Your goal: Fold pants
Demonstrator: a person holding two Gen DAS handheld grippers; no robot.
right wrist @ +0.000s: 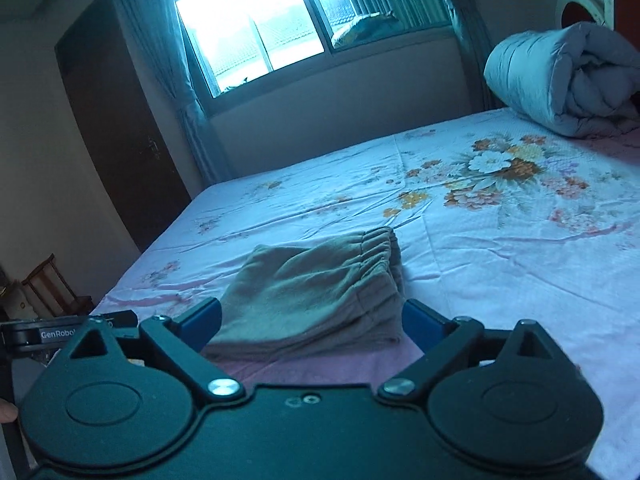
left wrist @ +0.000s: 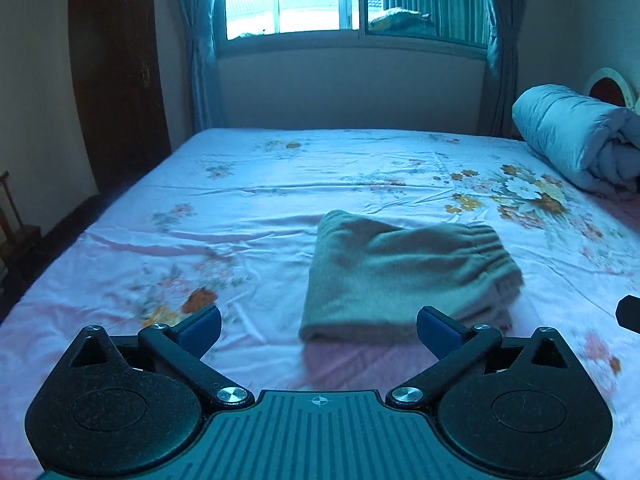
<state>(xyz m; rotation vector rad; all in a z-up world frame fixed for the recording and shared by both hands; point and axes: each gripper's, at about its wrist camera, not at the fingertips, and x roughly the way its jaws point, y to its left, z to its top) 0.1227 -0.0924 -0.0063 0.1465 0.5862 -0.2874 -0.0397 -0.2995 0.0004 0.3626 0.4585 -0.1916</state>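
The grey-green pants (left wrist: 404,276) lie folded into a compact rectangle on the flowered bed sheet (left wrist: 240,208), elastic waistband toward the right. My left gripper (left wrist: 319,332) hangs above the bed in front of the bundle, jaws spread wide, nothing between its blue pads. In the right wrist view the same folded pants (right wrist: 312,300) lie just beyond my right gripper (right wrist: 312,326), whose jaws also stand wide apart and touch no cloth. The left gripper's body (right wrist: 60,334) shows at the left edge of that view, and a black piece, probably of the right gripper (left wrist: 630,314), at the left wrist view's right edge.
A rolled pale blue duvet (left wrist: 576,136) sits at the bed's far right corner, near a round headboard piece (left wrist: 610,88). A window with curtains (left wrist: 340,0) is behind the bed, a dark wooden door (left wrist: 116,80) to the left, and a wooden stand (right wrist: 52,284) on the floor.
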